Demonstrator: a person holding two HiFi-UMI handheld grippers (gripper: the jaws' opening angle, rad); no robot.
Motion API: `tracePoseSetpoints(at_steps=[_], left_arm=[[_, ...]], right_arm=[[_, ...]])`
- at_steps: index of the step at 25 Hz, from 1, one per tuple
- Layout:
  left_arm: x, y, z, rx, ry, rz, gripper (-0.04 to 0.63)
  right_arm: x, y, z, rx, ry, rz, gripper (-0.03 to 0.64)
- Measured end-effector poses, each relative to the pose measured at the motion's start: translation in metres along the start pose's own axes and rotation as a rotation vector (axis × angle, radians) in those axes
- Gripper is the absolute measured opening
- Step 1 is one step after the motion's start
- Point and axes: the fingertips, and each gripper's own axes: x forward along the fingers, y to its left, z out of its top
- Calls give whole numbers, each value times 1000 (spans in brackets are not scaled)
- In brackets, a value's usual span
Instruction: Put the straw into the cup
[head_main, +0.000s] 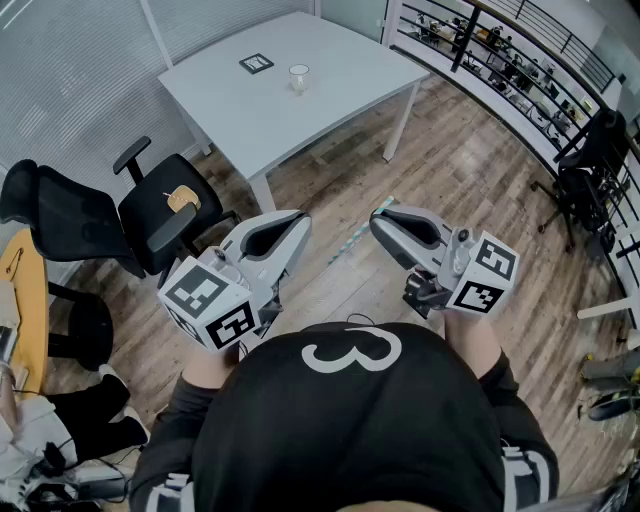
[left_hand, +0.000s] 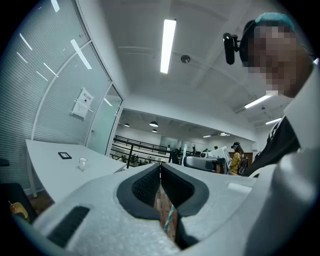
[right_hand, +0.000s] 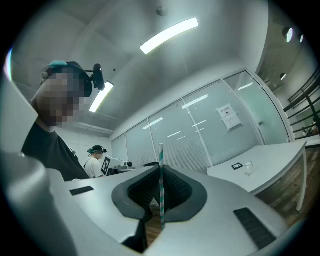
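A teal-and-white striped straw (head_main: 355, 236) is clamped in my right gripper (head_main: 379, 221), which is shut on it; in the right gripper view the straw (right_hand: 161, 186) stands upright between the dark pads. My left gripper (head_main: 299, 223) is held beside it at waist height, jaws together and holding nothing. In the left gripper view the straw (left_hand: 169, 218) shows through the slit below the closed tips (left_hand: 160, 168). The small clear cup (head_main: 298, 78) stands far ahead on the white table (head_main: 330, 95), well away from both grippers, and shows in both gripper views (left_hand: 83, 163) (right_hand: 248, 168).
A black square marker card (head_main: 256, 64) lies near the cup. Black office chairs (head_main: 160, 212) stand at the left beside a wooden desk edge (head_main: 28, 300). A railing (head_main: 520, 70) runs along the right, with wood floor (head_main: 450, 180) between me and the table. Another person (right_hand: 95, 159) stands behind.
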Motion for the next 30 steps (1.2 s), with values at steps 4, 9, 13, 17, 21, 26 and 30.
tracePoseSetpoints(at_steps=[4, 9, 13, 17, 21, 26, 30], left_arm=[[4, 3, -2, -5, 11, -17, 18], [4, 7, -4, -12, 18, -27, 18], [3, 7, -9, -14, 14, -32, 18], [7, 6, -20, -18, 20, -26, 18], [22, 12, -26, -11, 30, -7, 18], [69, 41, -18, -39, 49, 13, 18], [107, 56, -16, -58, 70, 17, 18]], right_arm=[[0, -3, -2, 6, -5, -14, 32], [-2, -6, -2, 14, -17, -39, 32], [-6, -10, -3, 15, -36, -65, 32], [-11, -15, -9, 13, -52, -60, 32], [-18, -32, -13, 31, -68, -49, 32], [-15, -86, 4, 62, -67, -44, 32], [-19, -127, 15, 87, -67, -47, 32]])
